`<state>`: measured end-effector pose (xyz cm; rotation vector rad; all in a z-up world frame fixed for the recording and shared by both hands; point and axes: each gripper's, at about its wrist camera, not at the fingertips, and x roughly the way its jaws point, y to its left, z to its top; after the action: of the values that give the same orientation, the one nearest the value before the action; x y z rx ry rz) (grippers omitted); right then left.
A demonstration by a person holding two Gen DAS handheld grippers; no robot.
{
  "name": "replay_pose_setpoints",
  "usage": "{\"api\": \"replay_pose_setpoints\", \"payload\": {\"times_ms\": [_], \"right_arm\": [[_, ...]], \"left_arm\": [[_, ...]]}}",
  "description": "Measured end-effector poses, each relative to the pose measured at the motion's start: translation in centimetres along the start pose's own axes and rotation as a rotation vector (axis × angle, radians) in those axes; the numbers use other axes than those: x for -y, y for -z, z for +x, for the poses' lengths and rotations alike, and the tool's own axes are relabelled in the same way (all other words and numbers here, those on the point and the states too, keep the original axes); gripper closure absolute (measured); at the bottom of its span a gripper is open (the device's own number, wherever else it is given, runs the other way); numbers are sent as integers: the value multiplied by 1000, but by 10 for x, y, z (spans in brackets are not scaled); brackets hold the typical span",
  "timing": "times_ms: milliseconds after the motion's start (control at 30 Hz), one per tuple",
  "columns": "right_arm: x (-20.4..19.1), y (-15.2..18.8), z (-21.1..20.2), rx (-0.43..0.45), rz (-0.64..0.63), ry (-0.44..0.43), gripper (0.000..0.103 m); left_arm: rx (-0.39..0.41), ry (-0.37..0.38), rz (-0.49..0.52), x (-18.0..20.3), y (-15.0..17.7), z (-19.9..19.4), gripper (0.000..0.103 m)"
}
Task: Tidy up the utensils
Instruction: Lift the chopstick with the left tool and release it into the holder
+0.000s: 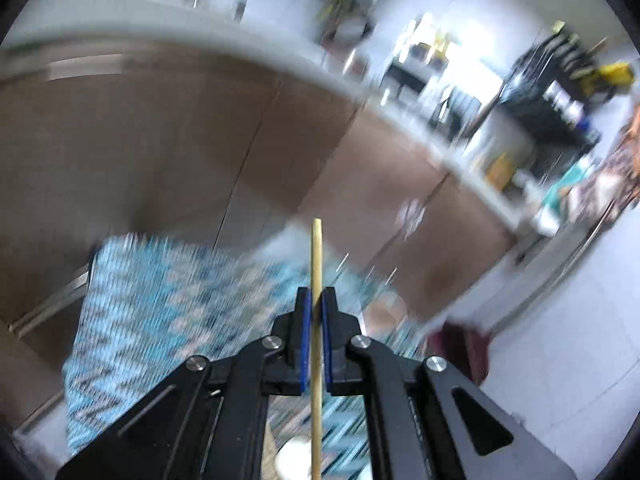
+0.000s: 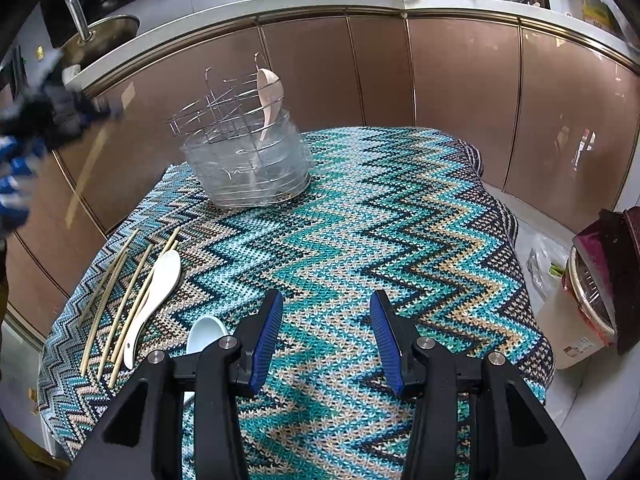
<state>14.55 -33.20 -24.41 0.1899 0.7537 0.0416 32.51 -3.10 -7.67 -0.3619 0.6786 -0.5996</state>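
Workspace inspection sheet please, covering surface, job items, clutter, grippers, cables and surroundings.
Surface: zigzag knit cloth covers the table.
Job's things: wire utensil holder with one pink spoon; loose chopsticks, white spoon and a second white spoon lie on the cloth.
Clutter: nothing seen.
Grippers: left gripper clamps one chopstick; right gripper open, empty.
Cables: nothing seen.
Surroundings: brown cabinets, white bucket.

zigzag cloth [image 2: 400, 216] on table | brown cabinets [image 2: 460, 92] | pot [image 2: 100, 36] on counter
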Motion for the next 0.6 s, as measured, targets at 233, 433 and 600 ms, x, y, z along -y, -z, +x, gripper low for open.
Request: {"api": "replay_pose_setpoints", "payload": {"times_ms": [233,433,600], "right_arm": [[-1,-2,-1,12,-5,2,58],[5,-4,3,8,3,5,56],[9,-3,8,7,10,8,56]], "left_arm": [[454,-102,-31,35,-8,-4,98],[570,-204,5,49,8,39,98],[571,-290,46,50,34,77,98]]}}
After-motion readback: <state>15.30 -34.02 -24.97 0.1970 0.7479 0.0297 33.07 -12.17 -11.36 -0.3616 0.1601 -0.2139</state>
